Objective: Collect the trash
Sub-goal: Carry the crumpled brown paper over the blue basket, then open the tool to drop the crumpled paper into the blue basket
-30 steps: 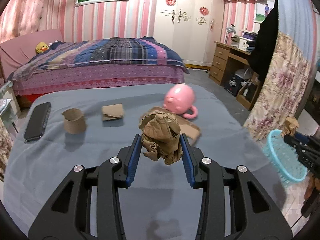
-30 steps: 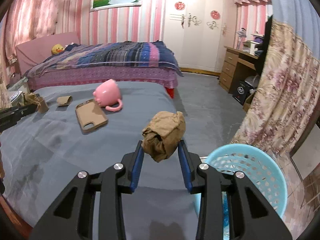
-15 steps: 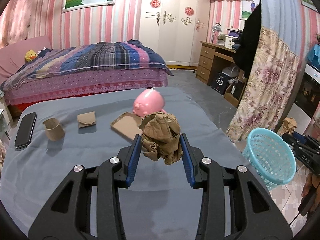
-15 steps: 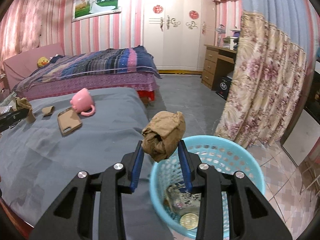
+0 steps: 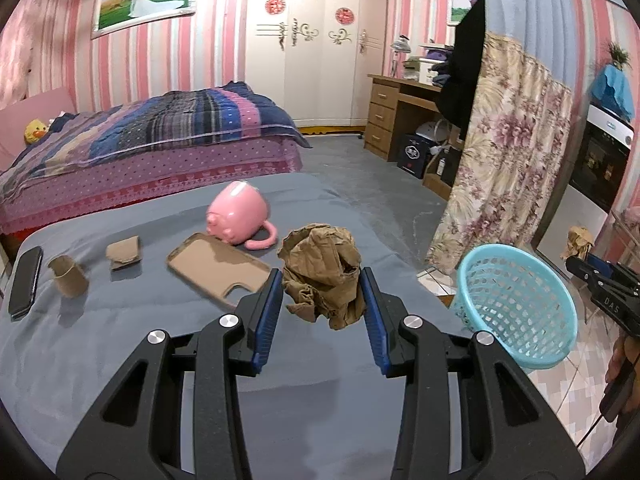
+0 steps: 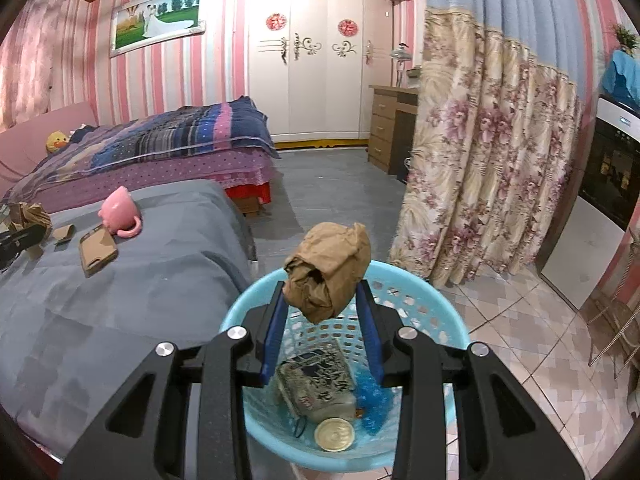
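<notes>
The left claw (image 5: pixel 322 292) is closed on a ball of brown paper (image 5: pixel 320 268). Both blue pads (image 5: pixel 267 320) press the sides of the paper. This ball hangs above the grey bed (image 5: pixel 120 340), near its right edge.

The right claw (image 6: pixel 322 308) squeezes another brown paper ball (image 6: pixel 328 268) the same way. That ball is up over the blue basket (image 6: pixel 452 320), inside the ring of its rim. The basket stands on the tile floor, just beside the edge of the grey bed. Down in it lie a crushed bottle (image 6: pixel 316 380) and a round lid (image 6: pixel 334 434).

On the grey bed there is more to see: a pink cup (image 5: pixel 238 216) on its side, a tan phone case (image 5: pixel 218 270) touching it, a folded bit of card (image 5: pixel 124 252), a paper tube (image 5: pixel 68 276) and a black phone (image 5: pixel 26 282) near the left edge.

The bed in front of the left claw is bare. Between the bed and the flower curtain (image 6: pixel 480 168) there is open floor.
</notes>
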Demonstrator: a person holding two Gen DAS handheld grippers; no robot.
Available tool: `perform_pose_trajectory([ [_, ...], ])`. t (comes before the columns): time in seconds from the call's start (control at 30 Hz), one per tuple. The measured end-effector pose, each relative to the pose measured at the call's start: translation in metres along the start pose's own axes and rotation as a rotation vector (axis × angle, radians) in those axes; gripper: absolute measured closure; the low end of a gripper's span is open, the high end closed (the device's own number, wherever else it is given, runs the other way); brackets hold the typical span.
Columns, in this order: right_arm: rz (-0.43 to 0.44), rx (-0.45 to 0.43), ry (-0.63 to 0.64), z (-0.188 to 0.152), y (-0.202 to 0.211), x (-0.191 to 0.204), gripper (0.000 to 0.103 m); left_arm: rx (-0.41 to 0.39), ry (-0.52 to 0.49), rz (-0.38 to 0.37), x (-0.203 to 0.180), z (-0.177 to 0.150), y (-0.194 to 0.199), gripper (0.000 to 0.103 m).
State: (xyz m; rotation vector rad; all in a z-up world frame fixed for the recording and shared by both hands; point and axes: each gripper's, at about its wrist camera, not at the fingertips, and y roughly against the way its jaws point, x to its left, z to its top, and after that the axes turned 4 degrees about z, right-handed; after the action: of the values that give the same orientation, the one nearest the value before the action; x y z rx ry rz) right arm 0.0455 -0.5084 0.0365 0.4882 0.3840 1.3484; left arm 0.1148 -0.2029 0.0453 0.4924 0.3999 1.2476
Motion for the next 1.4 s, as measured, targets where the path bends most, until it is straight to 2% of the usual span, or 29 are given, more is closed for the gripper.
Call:
perform_pose_trajectory([
  [0.17,-0.03,0.011,-0.034,-0.007,0.001,-0.023,0.068,0.016,-0.021,-0.036,-0.022,0.004,-0.013,0.065],
  [0.37,-0.09,0.032,-0.043,-0.018,0.004,-0.04,0.068,0.025,-0.075,-0.129,-0.061,0.008,-0.032,0.065],
  [0.63,-0.145,0.052,-0.063,-0.03,0.004,-0.062,0.068,0.091,-0.11,-0.252,-0.115,0.005,-0.077,0.065],
  [1.0,-0.163,0.048,-0.119,-0.037,-0.003,-0.085,0.068,0.109,-0.218,-0.33,-0.185,0.001,-0.107,0.063],
  [1.03,-0.161,0.049,-0.123,-0.038,-0.004,-0.086,0.068,0.107,-0.228,-0.328,-0.19,0.002,-0.109,0.059],
  [1.07,-0.16,0.05,-0.124,-0.038,-0.005,-0.086,0.068,0.111,-0.234,-0.329,-0.194,0.003,-0.111,0.048],
  [1.17,-0.156,0.053,-0.123,-0.038,-0.007,-0.087,0.068,0.104,-0.239,-0.314,-0.197,0.005,-0.115,0.033],
  [1.27,-0.149,0.061,-0.122,-0.04,-0.011,-0.085,0.068,0.095,-0.218,-0.286,-0.186,0.009,-0.115,0.021],
  [1.4,-0.14,0.073,-0.124,-0.043,-0.018,-0.083,0.068,0.049,-0.208,-0.21,-0.165,0.012,-0.106,0.012],
])
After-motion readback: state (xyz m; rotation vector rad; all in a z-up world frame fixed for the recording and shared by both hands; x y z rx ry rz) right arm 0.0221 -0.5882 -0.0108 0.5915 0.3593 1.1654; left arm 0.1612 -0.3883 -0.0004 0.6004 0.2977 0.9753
